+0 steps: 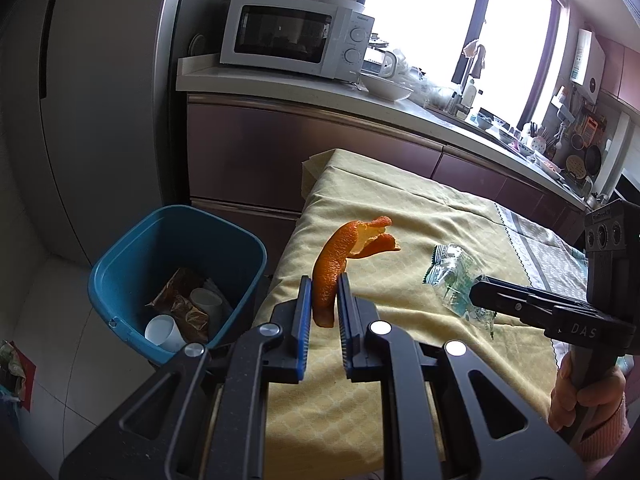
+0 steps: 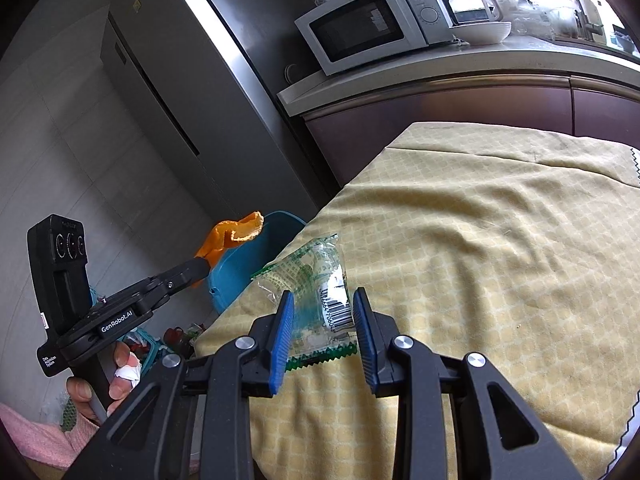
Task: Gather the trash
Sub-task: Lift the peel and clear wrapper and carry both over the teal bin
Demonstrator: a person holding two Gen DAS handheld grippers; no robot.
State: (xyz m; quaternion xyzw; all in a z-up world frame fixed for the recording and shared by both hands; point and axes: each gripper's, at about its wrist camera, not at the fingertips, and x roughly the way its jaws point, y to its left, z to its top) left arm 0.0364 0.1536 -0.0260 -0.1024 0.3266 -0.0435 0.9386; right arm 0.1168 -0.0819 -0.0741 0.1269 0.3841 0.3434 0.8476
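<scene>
My left gripper (image 1: 323,292) is shut on an orange peel (image 1: 340,256) and holds it above the table's left edge, beside the blue trash bin (image 1: 120,256). The peel (image 2: 232,236) and left gripper (image 2: 200,266) also show in the right wrist view, over the bin (image 2: 240,276). My right gripper (image 2: 322,314) is open, its fingers on either side of a clear green-printed plastic wrapper (image 2: 316,276) lying on the yellow tablecloth (image 2: 480,260). In the left wrist view the right gripper (image 1: 478,290) sits at the wrapper (image 1: 452,268).
The bin holds white paper cups (image 1: 162,330) and brown wrappers. A kitchen counter (image 1: 280,88) with a white microwave (image 1: 292,36) and dishes stands behind the table. A grey fridge (image 1: 100,80) stands at left. Bags lie on the floor (image 2: 176,336).
</scene>
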